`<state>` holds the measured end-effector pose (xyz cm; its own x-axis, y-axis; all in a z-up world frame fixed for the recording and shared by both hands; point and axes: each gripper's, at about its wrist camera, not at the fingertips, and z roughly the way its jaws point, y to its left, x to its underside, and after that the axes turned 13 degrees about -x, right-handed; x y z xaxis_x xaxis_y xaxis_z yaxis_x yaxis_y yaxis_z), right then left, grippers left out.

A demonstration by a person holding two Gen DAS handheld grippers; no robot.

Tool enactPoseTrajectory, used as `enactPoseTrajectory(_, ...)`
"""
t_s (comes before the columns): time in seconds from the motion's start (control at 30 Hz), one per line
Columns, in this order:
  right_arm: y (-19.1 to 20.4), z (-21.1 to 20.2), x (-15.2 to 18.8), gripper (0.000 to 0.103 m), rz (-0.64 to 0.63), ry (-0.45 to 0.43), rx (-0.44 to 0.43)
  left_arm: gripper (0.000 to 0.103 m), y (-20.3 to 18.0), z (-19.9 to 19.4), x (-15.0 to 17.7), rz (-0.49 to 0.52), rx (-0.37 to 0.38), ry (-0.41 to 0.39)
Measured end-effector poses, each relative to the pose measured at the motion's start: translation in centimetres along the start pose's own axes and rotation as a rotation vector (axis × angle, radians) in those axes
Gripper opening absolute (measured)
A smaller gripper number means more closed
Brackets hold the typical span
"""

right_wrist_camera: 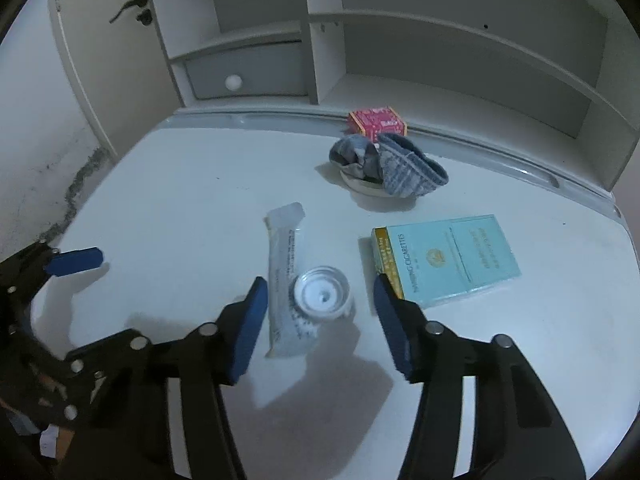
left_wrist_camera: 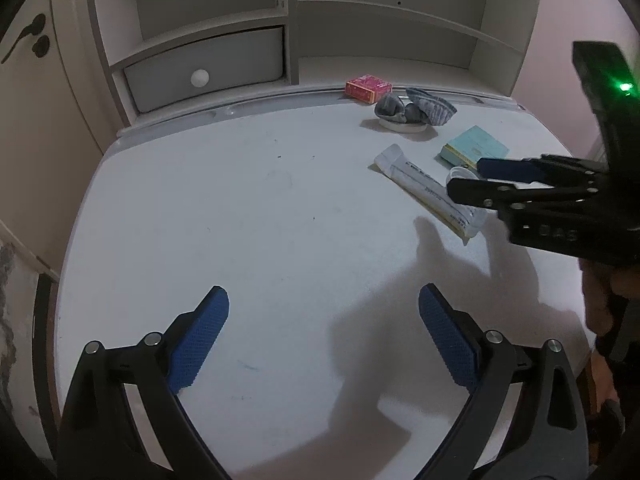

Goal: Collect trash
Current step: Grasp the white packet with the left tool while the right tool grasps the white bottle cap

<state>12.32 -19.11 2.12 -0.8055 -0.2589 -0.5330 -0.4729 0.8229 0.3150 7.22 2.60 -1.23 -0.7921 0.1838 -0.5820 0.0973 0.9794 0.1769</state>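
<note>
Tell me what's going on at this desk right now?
A person holding two grippers is clearing litter off a white desk. The right gripper hangs over a small clear cap lying on a long white wrapper, jaws either side of it, not yet touching. The left gripper is open over bare desk. A teal cigarette pack, a red box and a grey sock remain.

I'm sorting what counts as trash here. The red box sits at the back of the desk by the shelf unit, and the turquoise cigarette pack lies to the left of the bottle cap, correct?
Not quite. The red box does sit at the back by the shelf unit, but the turquoise cigarette pack lies to the right of the bottle cap, as the right wrist view shows.
</note>
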Motion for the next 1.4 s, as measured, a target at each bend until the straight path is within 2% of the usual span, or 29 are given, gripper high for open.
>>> enactPoseTrajectory(0.17,-0.5,0.5,0.2,0.038,0.015,0.001,-0.016,0.093,-0.9,0.8,-0.6,-0.001,0.008,0.026)
enactPoseTrajectory(0.2,-0.6,-0.1,0.3,0.033,0.021,-0.013,-0.032,0.093,-1.1,0.8,-0.7,-0.001,0.005,0.029)
enactPoseTrajectory(0.27,-0.9,-1.5,0.5,0.033,0.037,-0.051,-0.068,0.093,-1.6,1.1,-1.3,0.001,-0.002,0.037)
enactPoseTrajectory(0.4,-1.9,-5.2,1.7,0.032,0.059,-0.118,-0.066,0.093,-3.7,1.5,-3.2,-0.002,0.005,0.039)
enactPoseTrajectory(0.6,-4.3,-8.8,4.7,0.032,0.106,-0.154,-0.047,0.093,-8.5,3.2,-6.8,-0.010,0.023,0.076)
enactPoseTrajectory(0.7,-5.4,-9.5,6.1,0.032,0.123,-0.153,-0.044,0.093,-10.3,4.3,-7.8,0.008,-0.053,0.082)
enactPoseTrajectory(0.9,-6.7,-10.9,8.0,0.032,0.142,-0.162,-0.049,0.093,-10.5,5.5,-7.8,0.035,-0.124,0.112)
enactPoseTrajectory(1.03,-7.0,-11.6,8.7,0.032,0.143,-0.168,-0.047,0.093,-9.1,5.1,-7.2,0.059,-0.157,0.088)
enactPoseTrajectory(1.13,-7.1,-12.1,9.2,0.032,0.149,-0.173,-0.048,0.091,-8.8,4.8,-7.0,0.073,-0.148,0.078)
enactPoseTrajectory(1.2,-7.1,-12.5,9.6,0.032,0.154,-0.176,-0.047,0.080,-9.4,4.9,-7.0,0.103,-0.105,0.073)
enactPoseTrajectory(1.23,-7.2,-12.7,9.9,0.032,0.156,-0.176,-0.044,0.078,-9.7,4.9,-7.0,0.118,-0.092,0.074)
enactPoseTrajectory(1.33,-7.4,-13.4,10.5,0.032,0.167,-0.178,-0.035,0.067,-10.8,4.9,-7.1,0.177,-0.079,0.045)
enactPoseTrajectory(1.37,-7.5,-13.9,10.8,0.032,0.171,-0.181,-0.027,0.053,-11.0,4.8,-7.2,0.187,-0.074,0.044)
enactPoseTrajectory(1.4,-7.6,-14.3,11.1,0.032,0.175,-0.184,-0.021,0.032,-11.2,4.7,-7.2,0.194,-0.061,0.048)
